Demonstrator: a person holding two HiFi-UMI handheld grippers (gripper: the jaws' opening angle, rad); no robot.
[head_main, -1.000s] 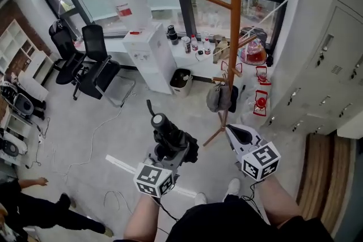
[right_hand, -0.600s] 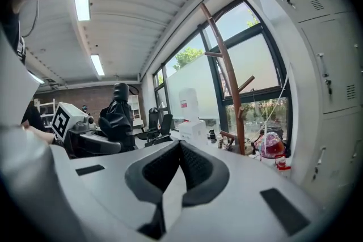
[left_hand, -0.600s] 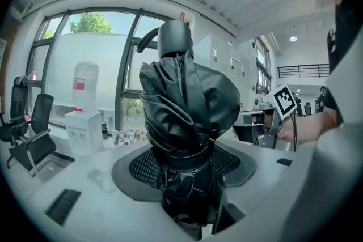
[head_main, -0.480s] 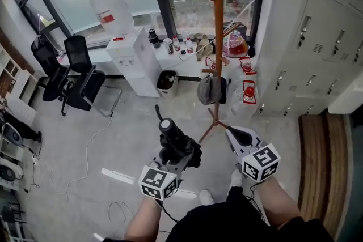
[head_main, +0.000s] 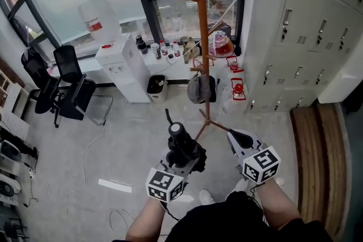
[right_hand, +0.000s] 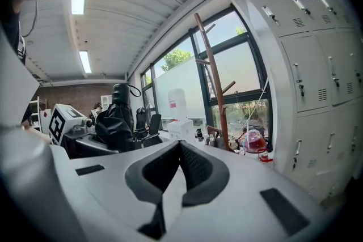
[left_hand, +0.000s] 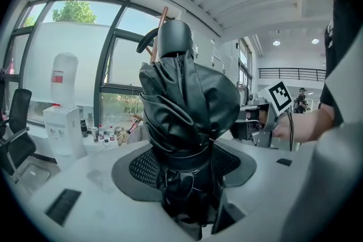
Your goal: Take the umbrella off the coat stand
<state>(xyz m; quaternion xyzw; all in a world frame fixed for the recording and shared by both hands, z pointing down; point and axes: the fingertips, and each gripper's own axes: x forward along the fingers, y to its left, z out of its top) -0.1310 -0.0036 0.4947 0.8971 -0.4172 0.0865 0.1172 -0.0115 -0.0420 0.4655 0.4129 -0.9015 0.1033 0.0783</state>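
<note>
A folded black umbrella (head_main: 180, 144) stands upright in my left gripper (head_main: 182, 159), away from the wooden coat stand (head_main: 201, 37). In the left gripper view the umbrella (left_hand: 187, 105) fills the middle, and the left gripper (left_hand: 182, 175) is shut on its lower folds. My right gripper (head_main: 240, 138) hangs to the right of the umbrella, near the stand's foot. Its pads (right_hand: 195, 170) meet with nothing between them. A grey bag (head_main: 199, 89) hangs low on the stand. From the right gripper view, the umbrella (right_hand: 116, 119) shows at the left and the stand (right_hand: 212, 82) ahead.
A white water dispenser (head_main: 116, 68) and a bin (head_main: 156, 86) stand by the window left of the stand. Black office chairs (head_main: 65, 79) are at the far left. Grey lockers (head_main: 306, 37) line the right wall above a wooden strip (head_main: 317, 161). Red items (head_main: 237, 88) sit by the stand.
The head view has swung: stand, dispenser and chairs sit further left in the picture and more of the lockers shows. Both grippers stay low in front, the umbrella still held by the left.
</note>
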